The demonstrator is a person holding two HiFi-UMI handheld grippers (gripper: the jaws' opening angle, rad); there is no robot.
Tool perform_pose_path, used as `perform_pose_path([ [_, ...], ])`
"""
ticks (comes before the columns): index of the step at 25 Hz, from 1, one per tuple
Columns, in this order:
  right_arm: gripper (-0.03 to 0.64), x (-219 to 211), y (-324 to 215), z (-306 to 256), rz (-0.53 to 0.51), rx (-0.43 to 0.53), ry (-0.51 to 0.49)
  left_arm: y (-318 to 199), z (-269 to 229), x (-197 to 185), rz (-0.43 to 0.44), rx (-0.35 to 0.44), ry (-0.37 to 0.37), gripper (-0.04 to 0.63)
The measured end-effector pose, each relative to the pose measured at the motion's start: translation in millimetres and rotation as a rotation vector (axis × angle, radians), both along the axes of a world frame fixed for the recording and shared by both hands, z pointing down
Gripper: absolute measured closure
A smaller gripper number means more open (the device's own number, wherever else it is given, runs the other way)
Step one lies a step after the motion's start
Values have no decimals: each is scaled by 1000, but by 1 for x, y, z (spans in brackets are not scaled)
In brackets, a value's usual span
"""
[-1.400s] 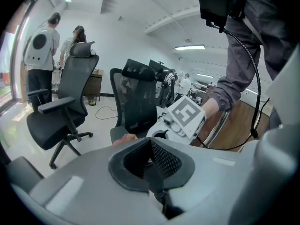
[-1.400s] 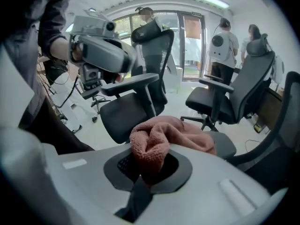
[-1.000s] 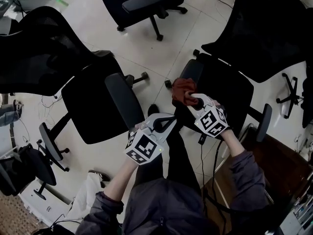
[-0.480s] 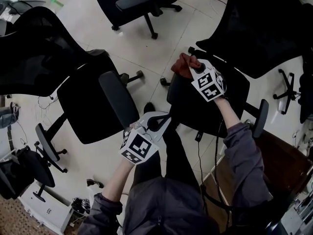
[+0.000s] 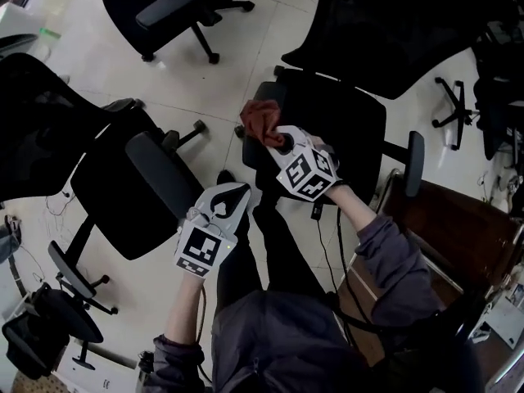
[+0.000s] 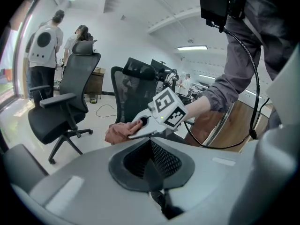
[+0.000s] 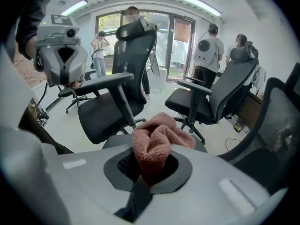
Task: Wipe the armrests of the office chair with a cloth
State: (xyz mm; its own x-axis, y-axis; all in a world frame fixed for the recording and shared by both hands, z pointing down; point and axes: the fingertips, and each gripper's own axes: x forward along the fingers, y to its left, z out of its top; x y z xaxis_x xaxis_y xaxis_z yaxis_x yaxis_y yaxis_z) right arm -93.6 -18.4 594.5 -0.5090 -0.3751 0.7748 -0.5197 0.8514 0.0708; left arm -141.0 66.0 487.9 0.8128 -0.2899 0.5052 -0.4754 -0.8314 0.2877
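Note:
A reddish-brown cloth (image 5: 259, 119) lies bunched on the left armrest (image 5: 255, 155) of the black office chair (image 5: 340, 125) in front of me. My right gripper (image 5: 276, 135) is shut on the cloth (image 7: 153, 142) and holds it on the grey armrest pad (image 7: 112, 142). My left gripper (image 5: 232, 195) hangs lower, between the two chairs and above the person's dark trouser leg, shut with nothing in it. The left gripper view shows the right gripper (image 6: 161, 116) with the cloth (image 6: 119, 132) at its tip. The chair's other armrest (image 5: 415, 162) is bare.
A second black chair (image 5: 123, 199) with its armrest (image 5: 160, 170) stands close on the left. More chairs (image 5: 176, 2) stand farther off on the white tiled floor. A brown wooden desk (image 5: 442, 236) is at the right. Several people (image 7: 206, 48) stand by the glass doors.
The right gripper pushed the cloth along the armrest away from me, then came back a little. The head view swung, so everything shifted left. The left gripper stayed low and shut.

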Motion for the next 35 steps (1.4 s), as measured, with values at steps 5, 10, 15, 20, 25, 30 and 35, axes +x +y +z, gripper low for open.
perform_pose_path([
  [5, 598, -22, 61, -10, -134, -61, -38, 0, -5, 8, 3, 6, 7, 581],
  [10, 598, -26, 86, -15, -170, -101, -83, 3, -7, 12, 6, 9, 2, 581],
  [15, 598, -6, 52, -14, -54, -93, -96, 8, -5, 12, 14, 3, 3, 581],
  [20, 598, 14, -5, -5, 36, -71, -91, 12, -4, 10, 18, -3, 4, 581],
  [25, 598, 36, -55, 0, 151, -62, -95, 16, -3, 8, 15, -4, 1, 581],
  [30, 598, 40, -67, -9, 171, -43, -96, 13, -5, 6, 13, -2, 1, 581],
  [35, 598, 40, -49, -18, 185, -37, -131, 10, -5, 8, 17, -2, 2, 581],
])
